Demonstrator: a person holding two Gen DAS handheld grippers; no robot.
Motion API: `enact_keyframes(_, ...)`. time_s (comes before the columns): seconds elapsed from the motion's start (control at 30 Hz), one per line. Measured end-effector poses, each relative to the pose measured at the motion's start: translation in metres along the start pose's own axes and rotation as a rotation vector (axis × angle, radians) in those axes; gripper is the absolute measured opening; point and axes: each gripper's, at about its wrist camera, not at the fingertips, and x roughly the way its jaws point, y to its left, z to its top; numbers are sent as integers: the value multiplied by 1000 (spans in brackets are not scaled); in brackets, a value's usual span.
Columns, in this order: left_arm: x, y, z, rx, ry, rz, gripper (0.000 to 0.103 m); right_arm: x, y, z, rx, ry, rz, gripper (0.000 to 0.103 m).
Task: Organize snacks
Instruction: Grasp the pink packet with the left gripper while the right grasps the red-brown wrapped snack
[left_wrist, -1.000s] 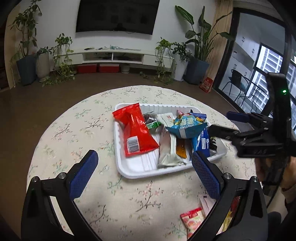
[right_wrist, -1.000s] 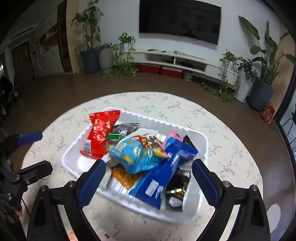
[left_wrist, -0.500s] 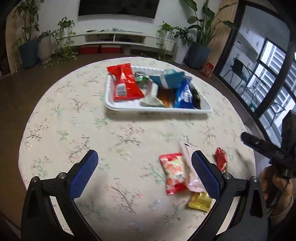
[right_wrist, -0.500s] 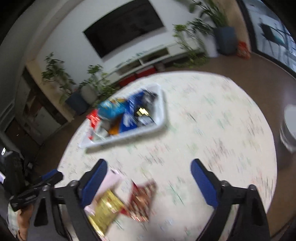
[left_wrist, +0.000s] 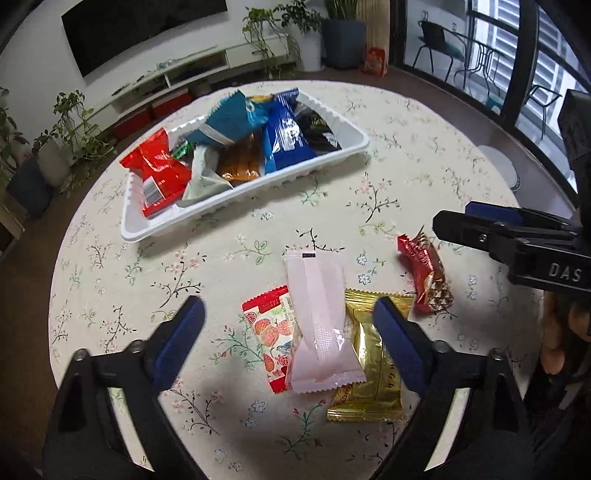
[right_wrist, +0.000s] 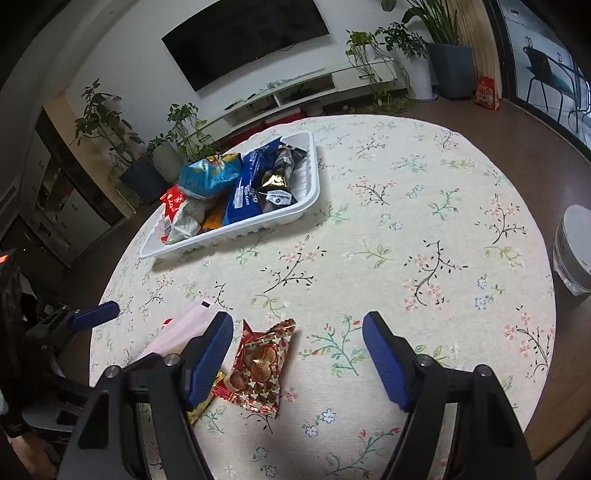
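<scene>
Both grippers hover above the round table (left_wrist: 406, 147), fingers spread wide and holding nothing. The left gripper (left_wrist: 288, 343) is tipped down over three overlapping packets: a pink packet (left_wrist: 317, 328) lies between its fingers, over a red-and-white packet (left_wrist: 267, 328) and a gold packet (left_wrist: 369, 373). The right gripper (right_wrist: 297, 354) has a red packet (right_wrist: 260, 369) just inside its left finger. The white tray (left_wrist: 236, 192) of snacks sits well beyond, across the table.
</scene>
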Motion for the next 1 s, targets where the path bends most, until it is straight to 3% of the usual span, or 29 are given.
enact_keyframes(0.1, 12, 3, 2, 4, 38, 8, 68, 1, 0, 1, 4, 2, 4, 76)
enact_keyframes(0.53, 48, 12, 9, 33, 133, 1, 67, 8, 4, 1, -11, 23, 11, 76)
enact_keyframes(0.63, 52, 15, 14, 28, 139, -20, 61, 9, 4, 1, -13, 26, 10, 76)
enact_keyframes(0.9, 59, 12, 27, 98, 149, 1, 63, 12, 7, -1, -38, 40, -2, 75)
enact_keyframes(1.0, 65, 13, 33, 94, 161, -31, 54, 13, 9, -3, -52, 48, -11, 74)
